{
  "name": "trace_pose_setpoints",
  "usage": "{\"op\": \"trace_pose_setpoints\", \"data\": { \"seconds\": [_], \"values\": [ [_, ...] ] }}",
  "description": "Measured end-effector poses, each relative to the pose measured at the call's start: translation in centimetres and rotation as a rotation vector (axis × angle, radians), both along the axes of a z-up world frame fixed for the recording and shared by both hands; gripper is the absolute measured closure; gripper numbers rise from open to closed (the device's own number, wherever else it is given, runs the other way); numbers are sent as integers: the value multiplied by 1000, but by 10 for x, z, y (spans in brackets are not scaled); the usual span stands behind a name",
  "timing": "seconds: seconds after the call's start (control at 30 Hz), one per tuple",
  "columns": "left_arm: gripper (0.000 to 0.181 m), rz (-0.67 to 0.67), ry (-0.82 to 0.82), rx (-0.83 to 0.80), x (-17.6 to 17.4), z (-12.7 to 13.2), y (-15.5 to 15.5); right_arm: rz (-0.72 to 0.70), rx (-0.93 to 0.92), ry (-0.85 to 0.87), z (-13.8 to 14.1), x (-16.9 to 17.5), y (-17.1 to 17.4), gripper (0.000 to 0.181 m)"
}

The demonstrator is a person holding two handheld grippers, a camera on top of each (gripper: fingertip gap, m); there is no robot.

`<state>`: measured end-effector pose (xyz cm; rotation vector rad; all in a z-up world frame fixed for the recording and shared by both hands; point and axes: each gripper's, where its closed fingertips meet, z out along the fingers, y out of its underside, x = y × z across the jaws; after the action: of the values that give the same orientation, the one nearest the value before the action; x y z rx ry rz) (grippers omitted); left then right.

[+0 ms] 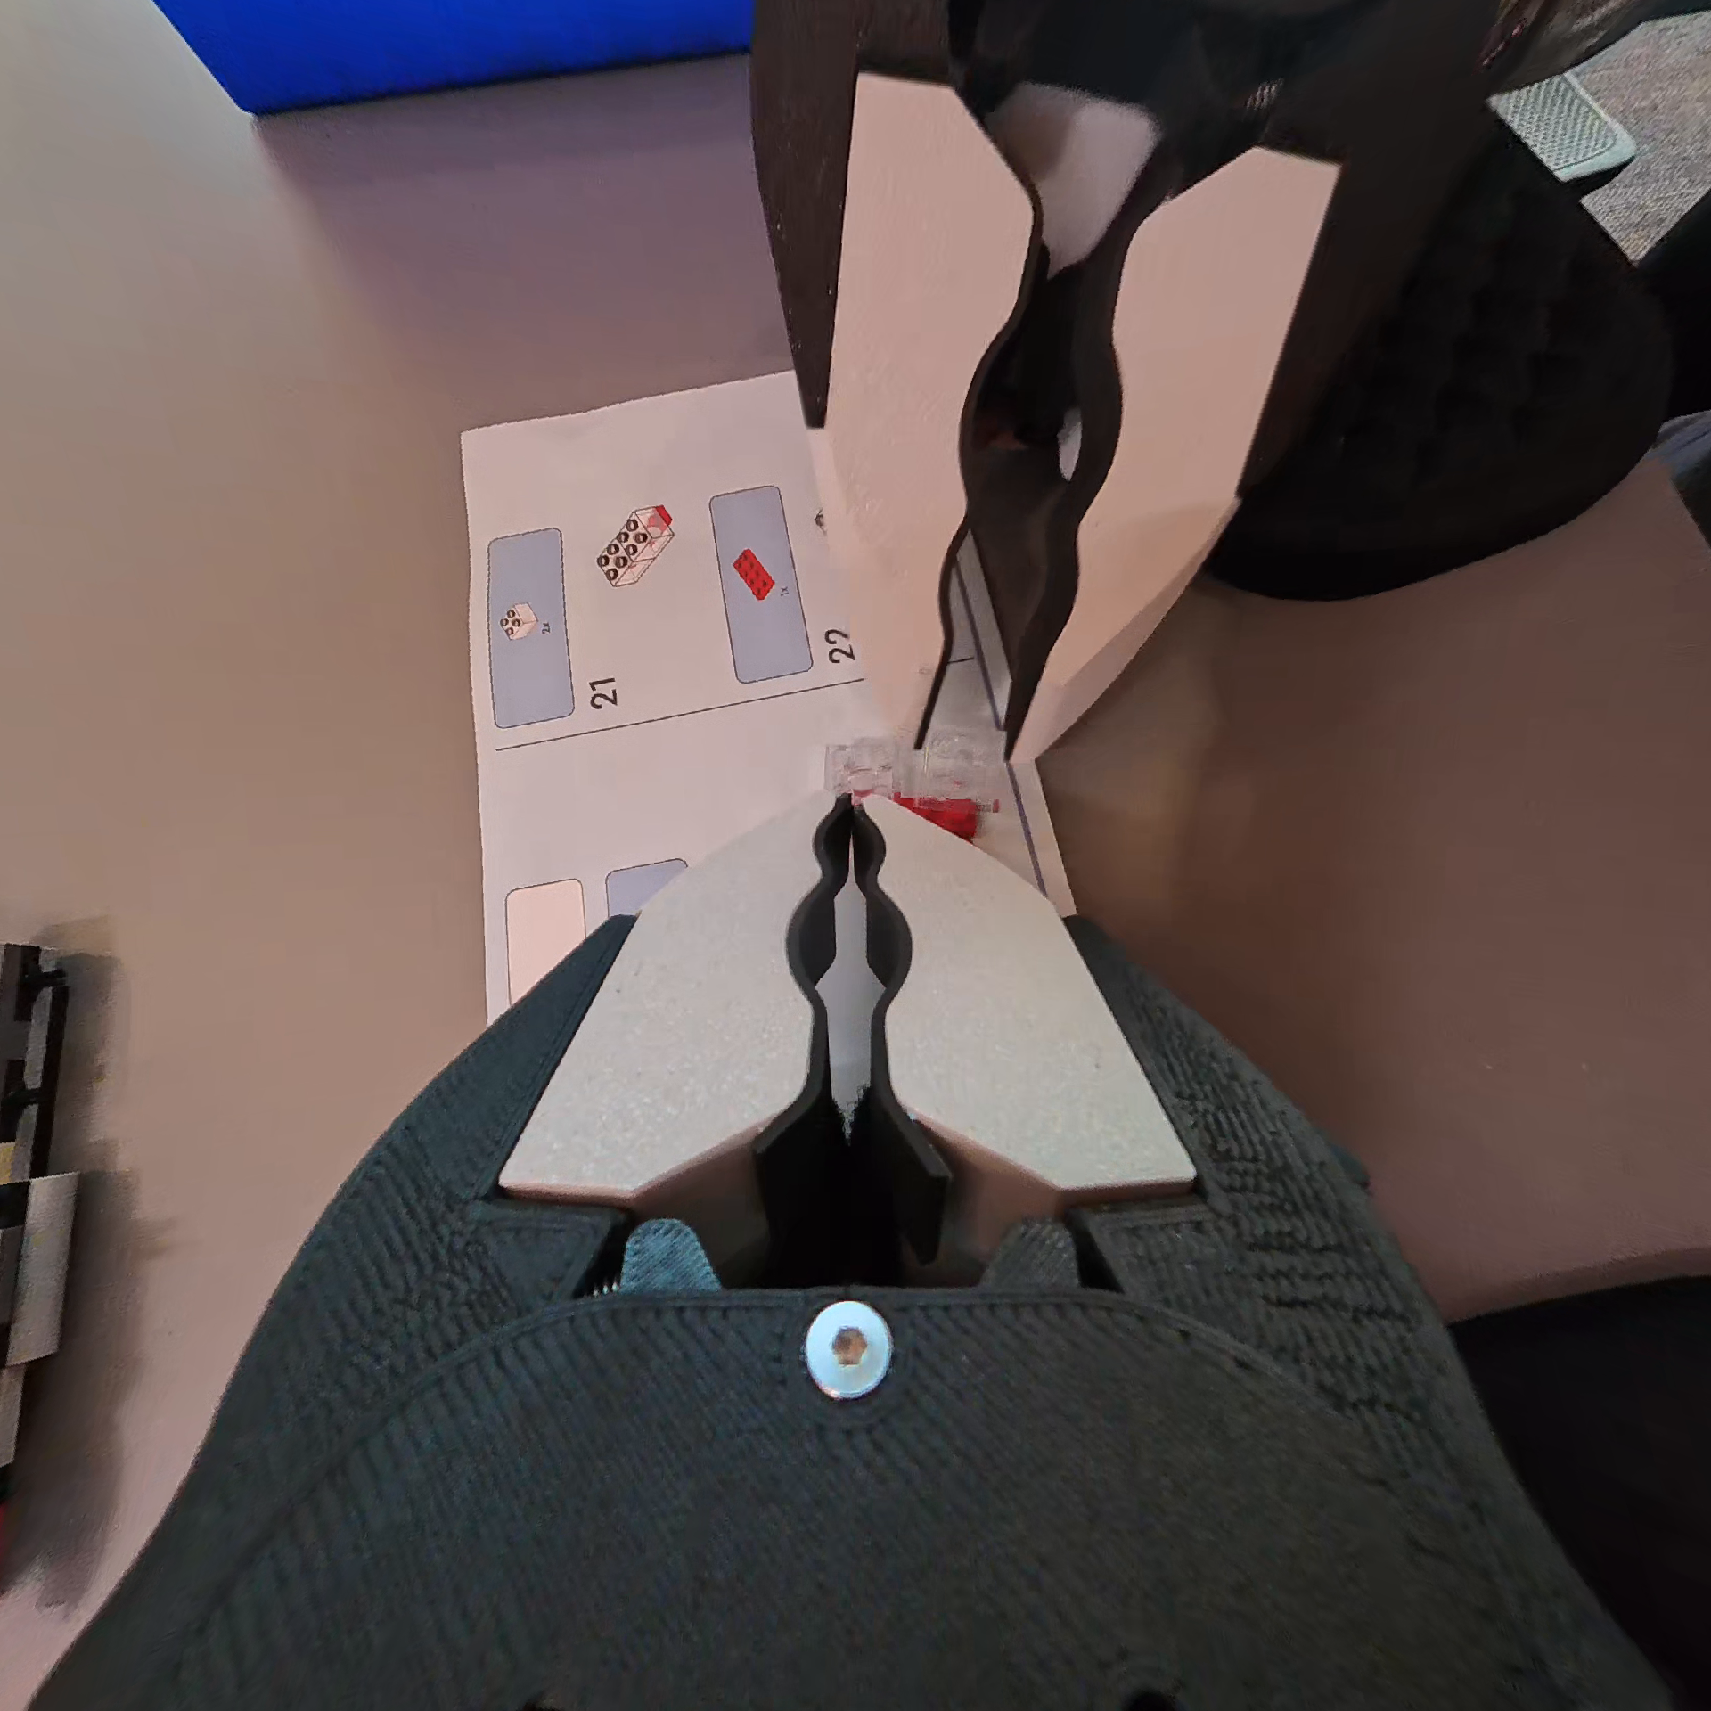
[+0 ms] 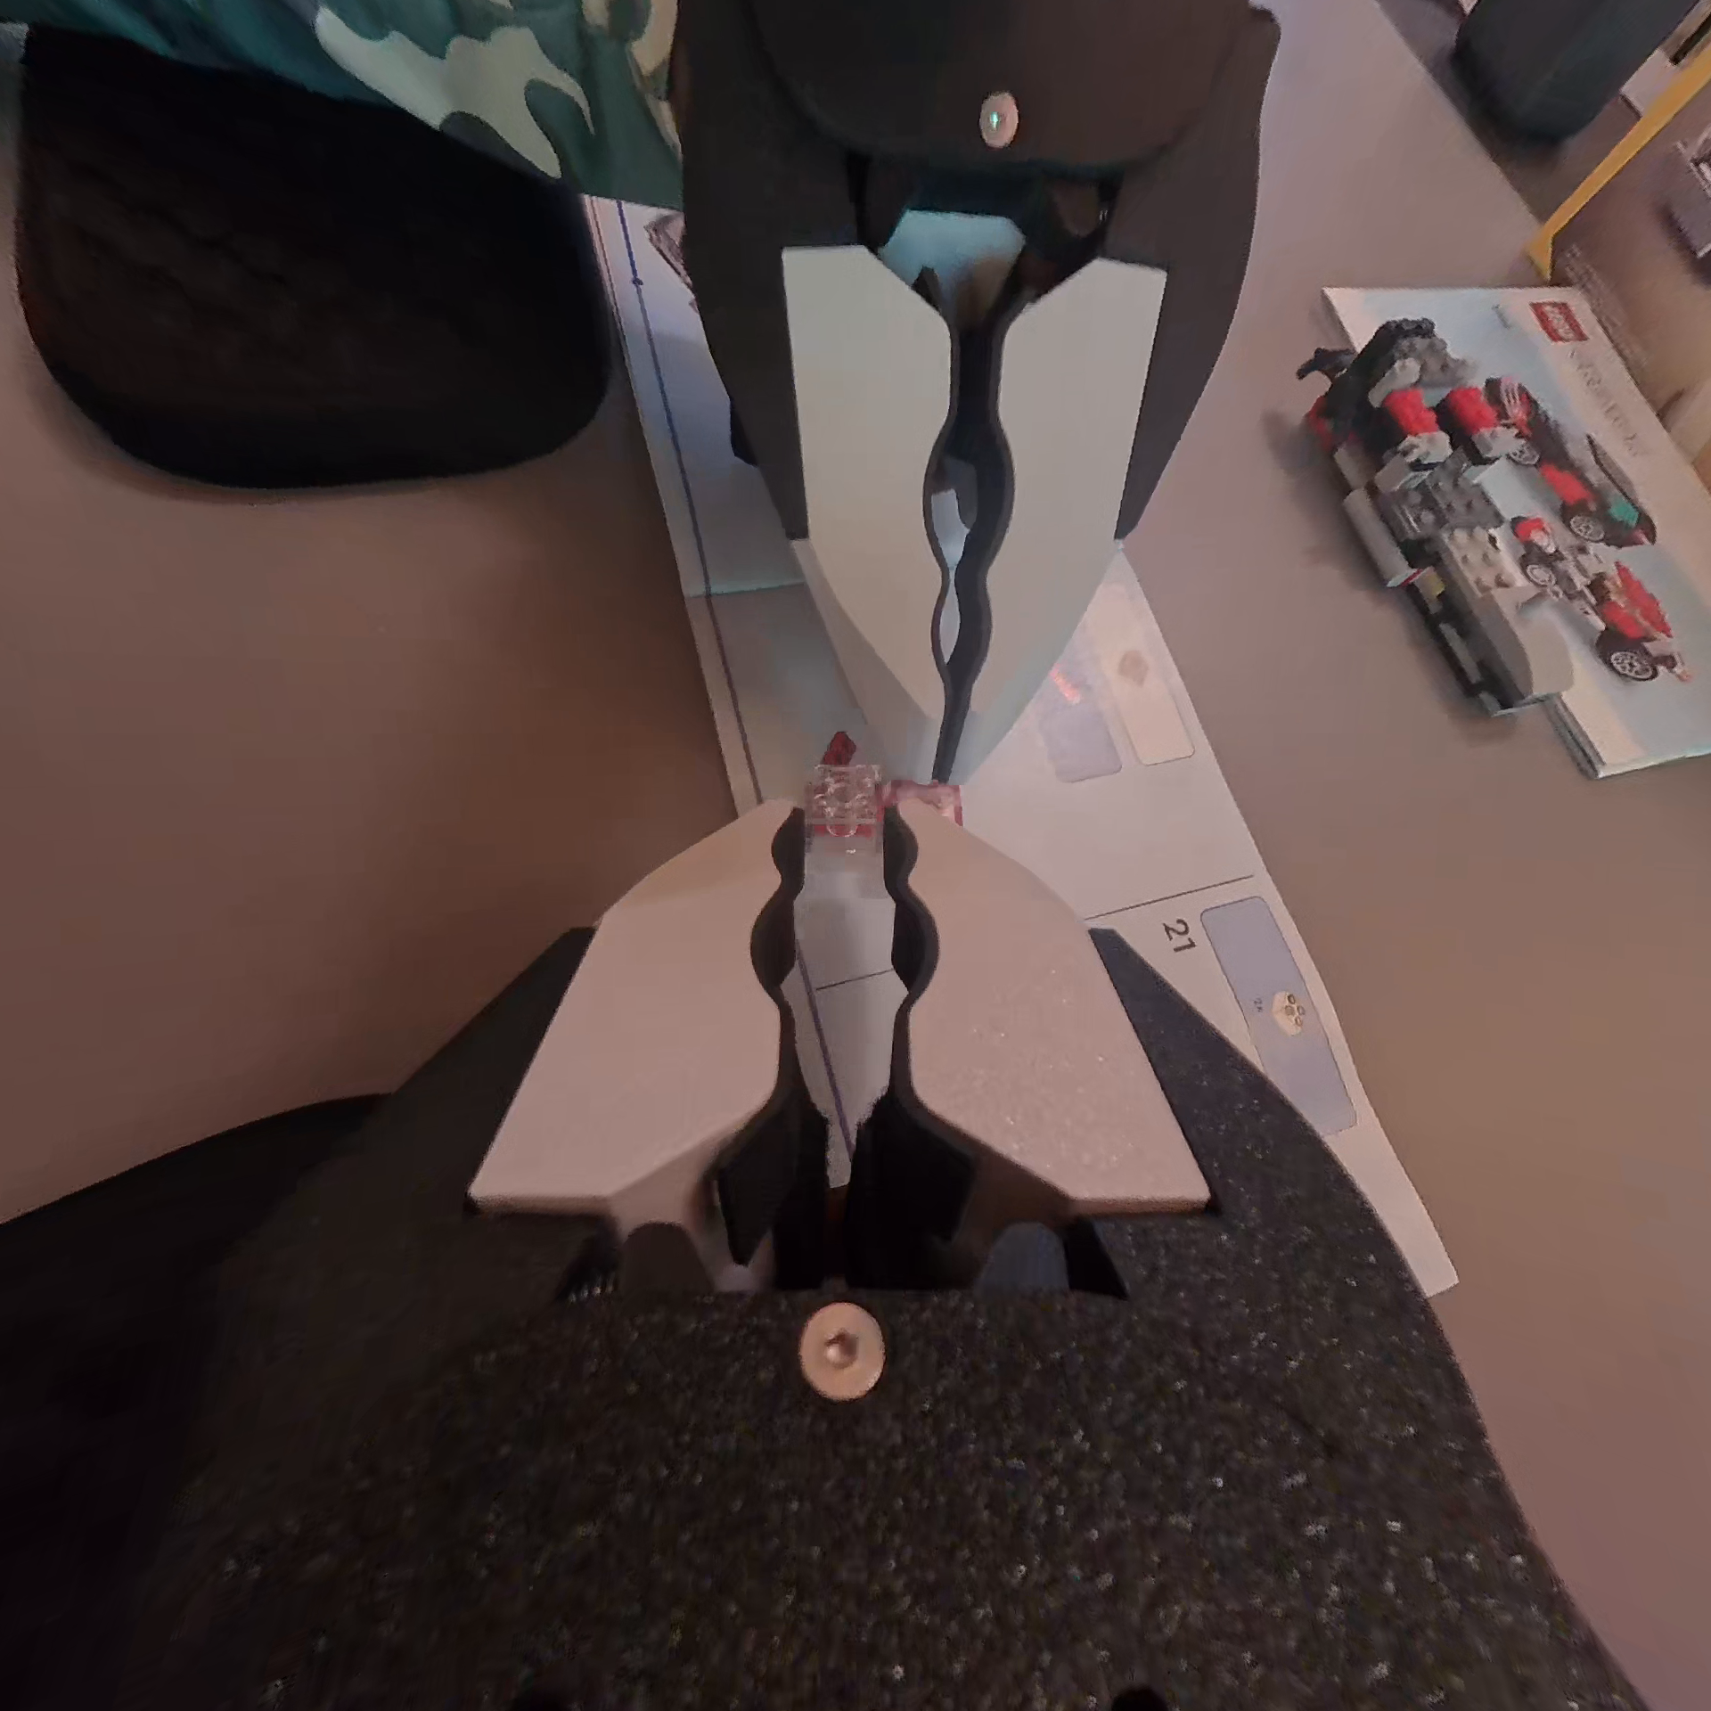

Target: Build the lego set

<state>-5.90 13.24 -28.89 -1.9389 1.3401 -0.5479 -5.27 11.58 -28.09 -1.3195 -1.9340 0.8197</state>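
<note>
Over the instruction sheet [image 1: 648,787], left gripper [image 1: 847,815] closed, possibly pinching the clear brick [image 2: 838,801]; right gripper [image 2: 844,824] clamps it. Advise squaring studs before pressing.

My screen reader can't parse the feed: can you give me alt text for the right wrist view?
The right gripper is shut on a clear brick above the open instruction booklet, while the left gripper meets it tip to tip from opposite. A part-built grey and red model sits on another booklet at the right.
</note>
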Motion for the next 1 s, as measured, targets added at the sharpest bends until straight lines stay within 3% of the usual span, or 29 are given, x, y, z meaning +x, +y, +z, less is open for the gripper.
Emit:
{"op": "trace_pose_setpoints", "data": {
  "seconds": [0.33,0.53,1.0],
  "values": [
    [180,8,-43,-17,-7,5,-3,0,4,-1,-5,-2,1,165],
    [181,-64,-61,-22,3,9,-16,2,1,-6,-5,-3,1,165],
    [181,-46,35,-14,10,2,-14,6,10,-19,-7,-4,1,165]
  ]
}}
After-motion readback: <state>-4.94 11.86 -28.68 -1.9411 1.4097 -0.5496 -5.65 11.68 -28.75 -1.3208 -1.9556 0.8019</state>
